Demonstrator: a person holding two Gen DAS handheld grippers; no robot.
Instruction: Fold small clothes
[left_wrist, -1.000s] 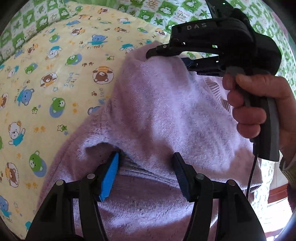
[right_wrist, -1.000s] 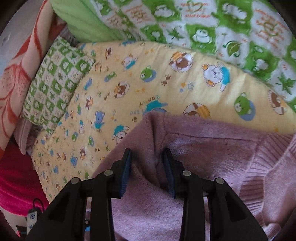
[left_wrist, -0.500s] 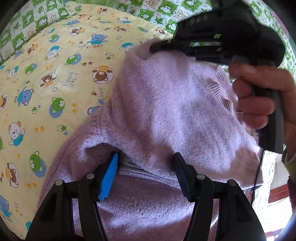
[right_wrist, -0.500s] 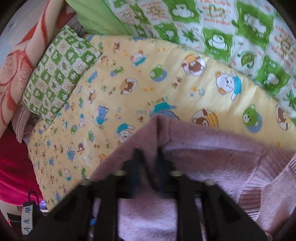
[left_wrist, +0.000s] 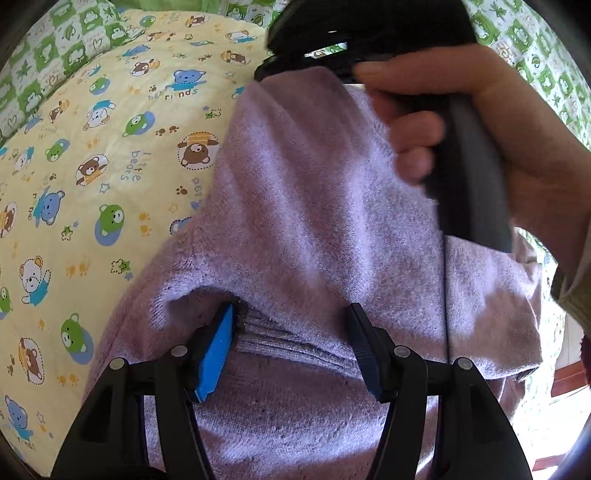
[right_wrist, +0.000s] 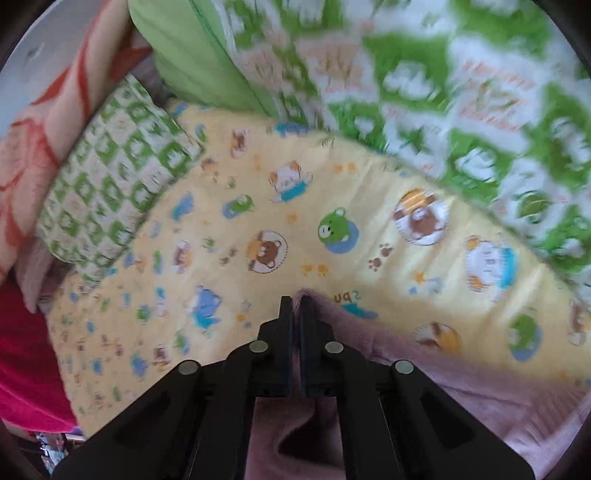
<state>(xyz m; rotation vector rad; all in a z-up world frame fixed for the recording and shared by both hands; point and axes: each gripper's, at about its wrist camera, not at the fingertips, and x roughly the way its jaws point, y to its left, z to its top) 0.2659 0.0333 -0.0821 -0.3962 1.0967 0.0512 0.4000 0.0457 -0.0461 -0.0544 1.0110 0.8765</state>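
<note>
In the left wrist view, my left claw (left_wrist: 291, 347) stands wide open, and its two fingers rest on the lilac knitted sweater (left_wrist: 314, 229). The ribbed hem (left_wrist: 280, 339) of a folded layer lies between the fingers, touching the blue pad (left_wrist: 216, 354) of the left one. The sweater lies on the yellow bear-print blanket (left_wrist: 92, 155). Its long axis runs from my claw up toward the far right, and there one corner is lifted off the blanket. My right claw (left_wrist: 295, 72) holds this corner at the top of the sweater. My right hand (left_wrist: 480, 122) is closed around the grey handle (left_wrist: 469, 177), just above the right part of the sweater. Beyond the blanket there is a green and white quilt (left_wrist: 532, 40).

In the right wrist view, my right claw (right_wrist: 296, 314) is nearly closed and pinches a thin fold of the sweater (right_wrist: 461, 398) between its black fingers. From the claw the pink-looking cloth hangs down and spreads to the right over the blanket (right_wrist: 332, 229). This picture is blurred at the top. Left of the blanket lies a green checked pillow (right_wrist: 110, 192), and beside it an orange patterned cloth (right_wrist: 44, 140). The green and white quilt (right_wrist: 461, 81) is behind the blanket.
</note>
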